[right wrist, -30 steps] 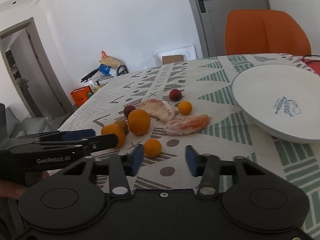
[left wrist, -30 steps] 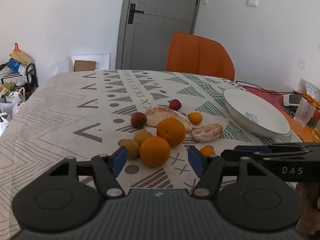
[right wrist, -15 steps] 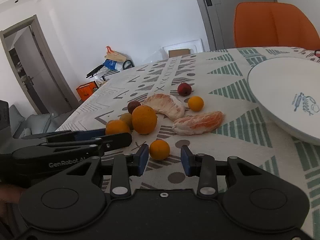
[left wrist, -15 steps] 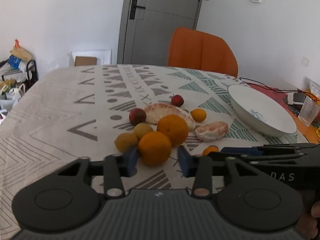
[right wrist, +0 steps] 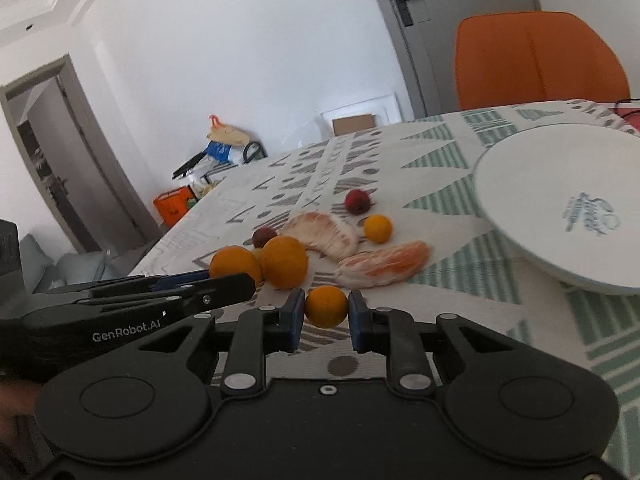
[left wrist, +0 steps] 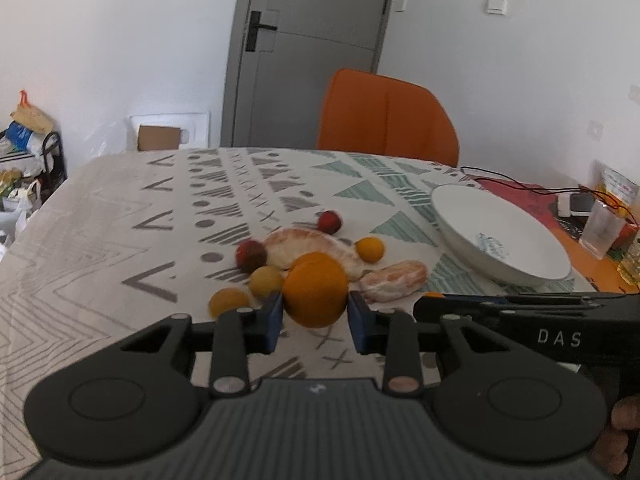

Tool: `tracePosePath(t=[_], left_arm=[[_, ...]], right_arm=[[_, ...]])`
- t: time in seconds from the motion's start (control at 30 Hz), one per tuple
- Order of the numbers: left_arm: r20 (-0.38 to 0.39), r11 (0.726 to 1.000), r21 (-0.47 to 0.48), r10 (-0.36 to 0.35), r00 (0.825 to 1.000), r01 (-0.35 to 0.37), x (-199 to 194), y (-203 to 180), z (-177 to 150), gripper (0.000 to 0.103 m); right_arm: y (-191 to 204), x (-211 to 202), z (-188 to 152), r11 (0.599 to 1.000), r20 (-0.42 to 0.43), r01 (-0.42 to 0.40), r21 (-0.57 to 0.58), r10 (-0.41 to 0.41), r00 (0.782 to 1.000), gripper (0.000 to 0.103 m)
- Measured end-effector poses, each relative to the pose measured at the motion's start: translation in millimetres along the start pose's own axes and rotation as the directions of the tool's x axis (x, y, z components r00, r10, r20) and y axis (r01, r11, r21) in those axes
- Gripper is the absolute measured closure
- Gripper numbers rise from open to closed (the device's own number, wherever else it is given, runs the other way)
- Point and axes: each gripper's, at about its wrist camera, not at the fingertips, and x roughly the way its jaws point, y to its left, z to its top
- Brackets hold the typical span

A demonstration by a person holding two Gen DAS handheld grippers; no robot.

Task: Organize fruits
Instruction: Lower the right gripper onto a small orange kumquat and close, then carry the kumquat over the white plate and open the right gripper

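Note:
Fruit lies in a cluster on the patterned tablecloth. My left gripper [left wrist: 315, 316] is shut on a large orange [left wrist: 315, 294], which hides most of a second orange [right wrist: 284, 262] behind it. My right gripper [right wrist: 323, 322] is shut on a small tangerine [right wrist: 326, 306]. Two peeled pomelo segments [left wrist: 394, 276] [right wrist: 324, 232], another tangerine [left wrist: 369, 249], two red plums [left wrist: 329, 222] [left wrist: 251, 255] and two yellowish fruits [left wrist: 229, 301] lie around. A white bowl [left wrist: 500, 236] stands to the right.
An orange chair [left wrist: 386, 118] stands behind the table. A glass [left wrist: 602, 230], a cable and small items sit at the far right edge. The left gripper's body [right wrist: 120, 308] crosses the right wrist view at left.
Both grippers moved forward onto the fruit and closed: the left on the large orange, the right on the small tangerine.

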Motion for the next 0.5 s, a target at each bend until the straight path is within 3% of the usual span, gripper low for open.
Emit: tracePosePath(t=[0.5], left_arm=[[0.04, 0.995, 0.075, -0.076, 0.996, 0.073, 2.3, -50.8, 15.7, 0.07]], right_arm=[[-27.9, -49.6, 5.7, 0.993, 0.142, 0.117, 0.007, -0.117, 0.983, 0.082]])
